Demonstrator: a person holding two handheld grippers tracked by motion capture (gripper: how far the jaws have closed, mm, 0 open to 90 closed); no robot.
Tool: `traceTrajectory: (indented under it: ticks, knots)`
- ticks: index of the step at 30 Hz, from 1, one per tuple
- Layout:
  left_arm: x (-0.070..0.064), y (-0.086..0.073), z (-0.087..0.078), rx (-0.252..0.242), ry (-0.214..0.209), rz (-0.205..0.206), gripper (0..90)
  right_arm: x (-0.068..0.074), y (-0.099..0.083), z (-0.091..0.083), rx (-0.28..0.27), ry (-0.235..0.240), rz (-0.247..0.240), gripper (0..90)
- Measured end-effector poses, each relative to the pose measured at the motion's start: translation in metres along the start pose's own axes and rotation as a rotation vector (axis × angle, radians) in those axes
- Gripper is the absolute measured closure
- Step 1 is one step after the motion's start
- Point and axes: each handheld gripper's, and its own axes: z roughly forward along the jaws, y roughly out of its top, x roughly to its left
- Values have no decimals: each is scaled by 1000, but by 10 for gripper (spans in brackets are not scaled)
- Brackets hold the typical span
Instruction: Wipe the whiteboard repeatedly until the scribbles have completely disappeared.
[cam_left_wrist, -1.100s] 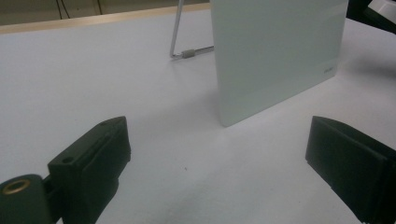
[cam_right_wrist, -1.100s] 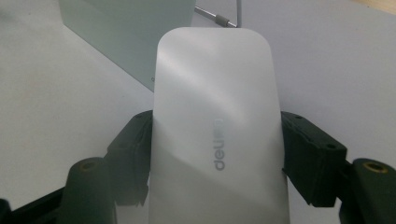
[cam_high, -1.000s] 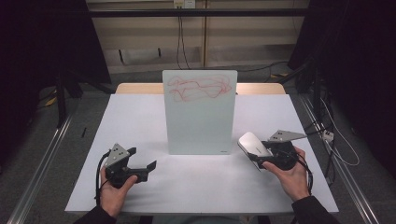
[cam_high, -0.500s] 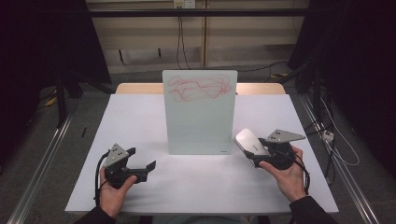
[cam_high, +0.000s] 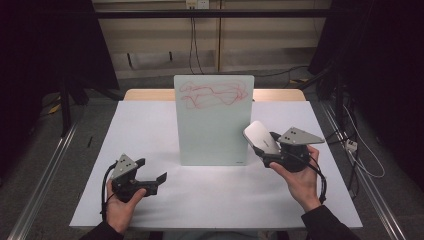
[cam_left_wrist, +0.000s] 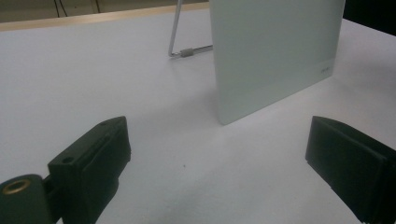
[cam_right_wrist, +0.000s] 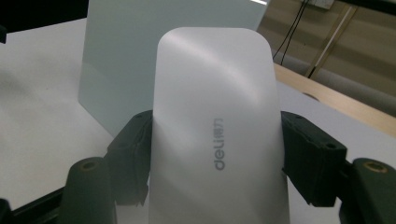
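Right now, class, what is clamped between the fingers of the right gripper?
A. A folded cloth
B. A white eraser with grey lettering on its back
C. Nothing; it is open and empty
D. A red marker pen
B. In the right gripper view the black fingers press on both sides of the white eraser, whose back bears grey lettering; the high view shows the right gripper holding it up beside the whiteboard.

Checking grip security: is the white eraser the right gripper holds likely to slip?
Possibly: the eraser looks smooth and glossy, with jaws pressing only its side edges. It seems rigid and probably light. The right gripper holds it tilted near the whiteboard.
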Motion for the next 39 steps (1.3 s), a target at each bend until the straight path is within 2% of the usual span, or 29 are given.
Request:
traceTrajectory:
  ticks: [5, 6, 16, 17, 22, 24, 27, 28, 33, 39]
  knots:
    - [0, 0, 1, 3, -3, 0, 64, 4, 12, 3, -42, -19, -24, 315]
    - [0, 0, 1, 3, -3, 1, 64, 6, 19, 5, -56, -36, -44, 315]
    - [0, 0, 1, 5, -4, -3, 64, 8, 46, 16, -137, -89, -76, 315]
    - [0, 0, 1, 4, -5, -3, 64, 8, 54, 17, -155, -103, -81, 315]
    - [0, 0, 2, 6, -6, -1, 64, 9, 72, 24, -190, -149, -123, 315]
    - [0, 0, 2, 6, -7, -1, 63, 9, 77, 27, -202, -162, -121, 315]
    - [0, 0, 1, 6, -7, -2, 64, 7, 81, 31, -209, -172, -116, 314]
    - [1, 0, 1, 6, -8, -1, 64, 6, 84, 33, -214, -191, -127, 315]
    - [1, 0, 1, 4, -8, 0, 64, 4, 87, 41, -212, -226, -134, 315]
    - [1, 0, 1, 5, -8, -2, 64, 9, 85, 47, -207, -234, -155, 315]
